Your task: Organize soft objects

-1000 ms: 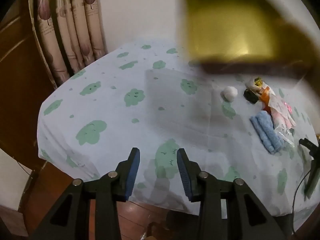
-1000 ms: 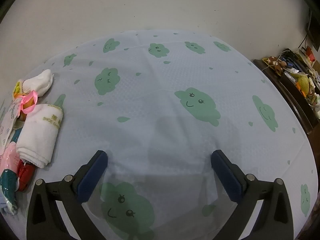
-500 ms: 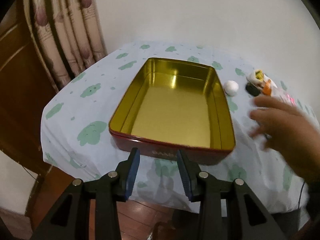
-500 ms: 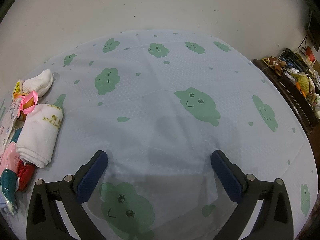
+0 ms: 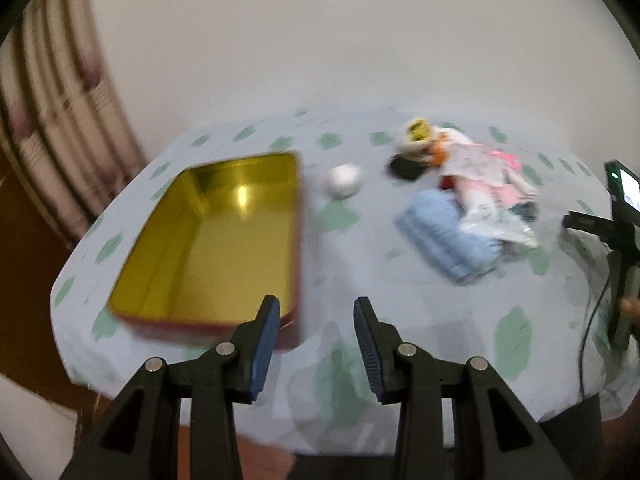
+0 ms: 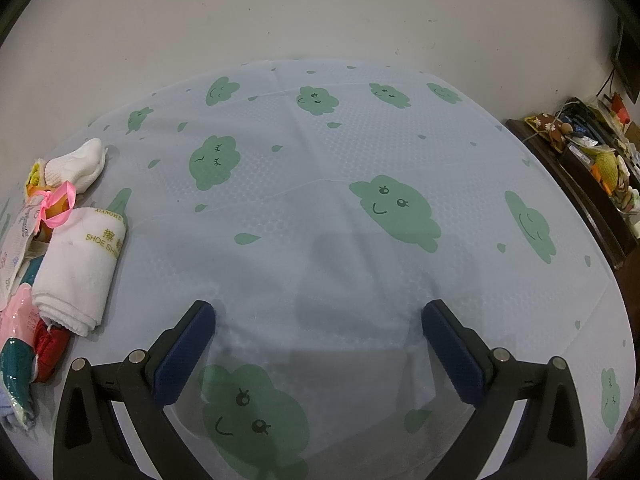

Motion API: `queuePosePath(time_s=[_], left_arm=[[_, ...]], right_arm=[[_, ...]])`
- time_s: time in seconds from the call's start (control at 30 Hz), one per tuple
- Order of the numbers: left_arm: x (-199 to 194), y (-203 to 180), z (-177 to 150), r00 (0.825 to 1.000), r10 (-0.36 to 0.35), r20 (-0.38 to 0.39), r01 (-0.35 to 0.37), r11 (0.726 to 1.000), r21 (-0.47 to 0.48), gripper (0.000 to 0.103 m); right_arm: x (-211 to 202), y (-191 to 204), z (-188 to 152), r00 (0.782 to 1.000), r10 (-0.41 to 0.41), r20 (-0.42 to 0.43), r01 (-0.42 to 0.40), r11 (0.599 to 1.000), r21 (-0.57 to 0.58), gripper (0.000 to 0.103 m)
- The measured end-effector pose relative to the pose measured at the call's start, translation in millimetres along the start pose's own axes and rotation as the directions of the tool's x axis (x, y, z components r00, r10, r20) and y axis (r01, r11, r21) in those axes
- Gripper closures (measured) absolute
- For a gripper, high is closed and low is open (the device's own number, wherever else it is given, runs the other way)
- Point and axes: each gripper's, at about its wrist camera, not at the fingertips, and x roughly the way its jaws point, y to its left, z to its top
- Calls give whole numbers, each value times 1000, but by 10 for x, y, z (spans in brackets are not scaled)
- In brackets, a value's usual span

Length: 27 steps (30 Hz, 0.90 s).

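A gold-lined tin (image 5: 216,240) with red sides sits on the left of the cloud-print tablecloth (image 5: 360,272). A white ball (image 5: 344,180), a folded blue towel (image 5: 448,236) and a pile of pink, white and orange soft things (image 5: 484,176) lie right of it. My left gripper (image 5: 316,344) is open and empty, above the table's near edge by the tin's corner. My right gripper (image 6: 318,350) is wide open and empty over bare cloth (image 6: 340,220). A rolled white towel (image 6: 80,268), a white sock (image 6: 80,164) and a pink ribbon (image 6: 58,204) lie at its left.
A curtain (image 5: 60,128) hangs at the left and wooden floor shows below the table edge. A small camera on a tripod (image 5: 620,216) stands at the table's right edge, with a fingertip beside it. A dark shelf with clutter (image 6: 592,168) stands right of the table.
The tin came down onto the table and a hand drew away to the right. My left gripper swung right, so the tin now lies to its left. The right gripper has not moved.
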Motion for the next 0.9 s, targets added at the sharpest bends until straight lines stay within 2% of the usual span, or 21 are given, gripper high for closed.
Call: queuePosePath(time_s=[0.17, 0.27, 0.3, 0.37, 0.43, 0.5, 0.53, 0.57, 0.63, 0.73, 0.8, 0.87, 0.9], left_arm=[[124, -355, 165, 999, -41, 36, 39, 999, 38, 64], [281, -486, 221, 998, -62, 30, 60, 997, 45, 64], [351, -524, 245, 998, -61, 28, 60, 997, 43, 64], [455, -558, 263, 998, -62, 32, 61, 998, 35, 64], [550, -564, 279, 997, -76, 30, 75, 997, 20, 64], [647, -565, 298, 997, -74, 17, 73, 997, 12, 64], [685, -568, 309, 998, -69, 12, 69, 998, 11, 64], [728, -583, 319, 998, -67, 5, 67, 998, 13, 64], [788, -606, 328, 998, -60, -5, 60, 998, 17, 64], [831, -596, 308, 998, -61, -20, 61, 998, 17, 64], [849, -584, 295, 998, -59, -23, 59, 998, 14, 64], [860, -571, 284, 998, -64, -29, 64, 998, 10, 64], [868, -571, 281, 998, -62, -33, 63, 998, 11, 64]], right_arm=[[-1, 0, -1, 1000, -5, -4, 5, 1000, 0, 0], [-35, 26, 30, 999, 17, -40, -18, 999, -34, 0], [-85, 41, 22, 999, 22, -24, -23, 999, -47, 4], [-380, 148, -102, 993, 86, 77, -79, 993, -87, 6], [-783, 291, -240, 961, 183, 208, -161, 980, -121, 2], [-1125, 425, -383, 903, 281, 325, -250, 959, -134, 0], [-1251, 537, -459, 872, 336, 355, -299, 941, -156, 0], [-1293, 632, -497, 860, 375, 347, -329, 926, -187, 0], [-1349, 846, -594, 843, 418, 338, -353, 905, -238, 0], [-1415, 1033, -767, 829, 415, 376, -322, 903, -286, 0], [-1416, 1109, -834, 831, 384, 403, -277, 913, -299, 0], [-1373, 1145, -867, 835, 386, 393, -273, 909, -314, 0], [-1334, 1169, -875, 843, 383, 377, -271, 909, -317, 0]])
